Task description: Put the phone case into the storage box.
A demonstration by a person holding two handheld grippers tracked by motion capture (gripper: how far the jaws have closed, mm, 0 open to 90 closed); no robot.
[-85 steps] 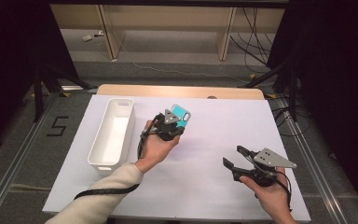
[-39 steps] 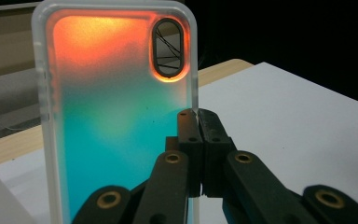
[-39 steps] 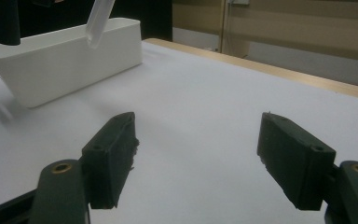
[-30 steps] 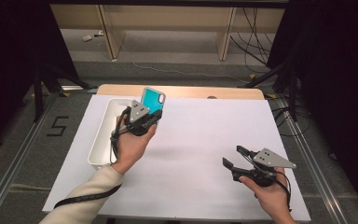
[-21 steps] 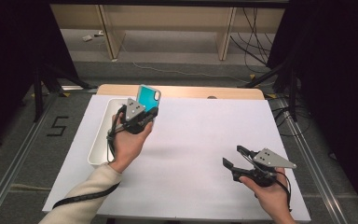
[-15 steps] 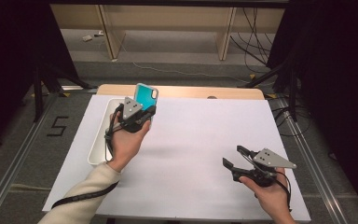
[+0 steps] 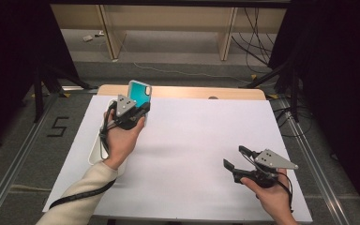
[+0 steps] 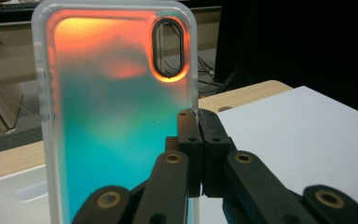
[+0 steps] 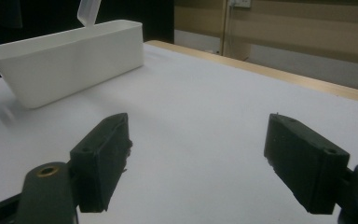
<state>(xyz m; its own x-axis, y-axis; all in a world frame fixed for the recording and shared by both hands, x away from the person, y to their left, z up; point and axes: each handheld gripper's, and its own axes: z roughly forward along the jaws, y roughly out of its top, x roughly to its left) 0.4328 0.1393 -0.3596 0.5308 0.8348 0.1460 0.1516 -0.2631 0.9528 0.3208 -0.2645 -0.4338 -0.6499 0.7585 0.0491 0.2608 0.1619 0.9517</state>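
Note:
A translucent phone case (image 7: 139, 93), teal with an orange top (image 8: 112, 116), stands upright in my left gripper (image 7: 141, 108). That gripper (image 8: 198, 116) is shut on the case's right edge and holds it above the far end of a white bin (image 7: 95, 152). My right gripper (image 7: 233, 157) rests low at the front right of the white sheet (image 7: 192, 140). Its jaws (image 9: 198, 140) have just been opening and stand open, nothing between them. In the right gripper view the bin (image 9: 74, 56) lies far left, with a corner of the case (image 9: 88, 11) above it.
The long white bin runs along the sheet's left side, mostly hidden under my left hand and forearm. A wooden table edge (image 7: 206, 92) borders the far side. Metal rails (image 7: 14, 164) run along the floor on both sides of the table.
My left hand has carried the phone case leftward and farther away, from the sheet's middle to above the bin. The right hand has stayed in place.

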